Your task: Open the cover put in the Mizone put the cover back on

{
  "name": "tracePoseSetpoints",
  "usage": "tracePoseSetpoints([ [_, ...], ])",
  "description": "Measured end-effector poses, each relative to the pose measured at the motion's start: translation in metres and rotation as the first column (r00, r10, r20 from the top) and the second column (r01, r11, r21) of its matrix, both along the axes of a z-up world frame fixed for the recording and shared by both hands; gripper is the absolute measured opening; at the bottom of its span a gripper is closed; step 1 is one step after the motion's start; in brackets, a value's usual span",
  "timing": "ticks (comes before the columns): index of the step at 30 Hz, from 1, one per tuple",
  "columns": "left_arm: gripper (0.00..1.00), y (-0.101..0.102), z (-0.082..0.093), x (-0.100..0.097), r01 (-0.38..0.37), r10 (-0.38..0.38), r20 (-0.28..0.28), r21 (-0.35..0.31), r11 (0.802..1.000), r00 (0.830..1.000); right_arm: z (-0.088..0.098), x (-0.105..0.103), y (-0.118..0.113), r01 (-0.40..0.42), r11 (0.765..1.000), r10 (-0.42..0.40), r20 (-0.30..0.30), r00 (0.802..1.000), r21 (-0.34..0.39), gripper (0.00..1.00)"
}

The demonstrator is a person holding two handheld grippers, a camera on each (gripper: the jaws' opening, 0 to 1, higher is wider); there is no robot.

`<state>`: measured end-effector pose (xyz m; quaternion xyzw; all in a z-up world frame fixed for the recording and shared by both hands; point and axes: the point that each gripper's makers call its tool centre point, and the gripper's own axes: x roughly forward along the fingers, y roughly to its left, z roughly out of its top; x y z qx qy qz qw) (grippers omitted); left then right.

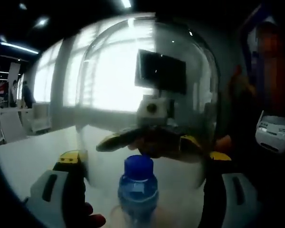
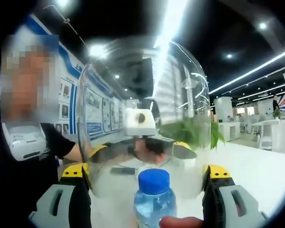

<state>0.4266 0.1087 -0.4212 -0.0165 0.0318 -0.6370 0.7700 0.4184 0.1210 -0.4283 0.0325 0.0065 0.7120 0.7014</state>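
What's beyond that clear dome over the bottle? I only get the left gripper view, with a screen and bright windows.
Observer: The right gripper view shows a green plant behind the dome.
Operator: Is there a wall on that side?
Observer: Yes, one lined with blue-framed posters.
Operator: And further off?
Observer: A white pillar stands in an open hall.

Blown-out window backlight, ceiling strip glare, soft blur, fisheye-warped edges
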Motion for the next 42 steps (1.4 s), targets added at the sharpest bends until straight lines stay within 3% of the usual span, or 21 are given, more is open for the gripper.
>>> tracePoseSetpoints([
  [6,0.87,0.002,-0.023,0.003,0.004,-0.004,-0.024,0.019,1.0,1.0,-0.027,0.001,0.003,-0.002,1.0,0.001,-0.026,1.0,-0.01,0.9],
  [21,0.87,0.0,-0.072,0.011,0.011,-0.01,-0.066,0.017,1.0,0.998,-0.074,0.01,0.0,-0.009,0.996,0.004,-0.062,0.998,-0.085,0.9],
  [26,0.87,-0.001,-0.09,0.011,0.018,-0.014,-0.066,0.054,0.998,0.998,-0.093,0.011,0.0,-0.012,0.992,0.005,-0.058,0.998,-0.126,0.9],
  [28,0.87,0.0,-0.094,0.011,0.019,-0.014,-0.072,0.059,0.998,0.997,-0.098,0.01,0.001,-0.016,0.991,0.007,-0.068,0.998,-0.13,0.9],
  [29,0.87,0.001,-0.095,0.011,0.017,-0.013,-0.076,0.056,0.998,0.997,-0.094,0.012,0.002,-0.006,0.996,-0.001,-0.065,0.998,-0.094,0.9],
  [33,0.87,0.002,-0.093,0.01,0.006,-0.004,-0.072,0.029,1.0,0.997,-0.098,0.011,0.0,-0.018,0.994,0.01,-0.077,0.997,-0.105,0.9],
  [37,0.87,0.0,-0.098,0.008,0.011,-0.009,-0.034,0.048,0.999,0.999,-0.102,0.009,0.002,-0.013,0.988,0.009,-0.026,1.0,-0.153,0.9],
  [42,0.87,0.001,-0.098,0.004,0.02,-0.019,-0.019,0.048,0.999,1.0,-0.103,0.006,0.004,0.0,0.987,0.0,-0.004,1.0,-0.16,0.9],
])
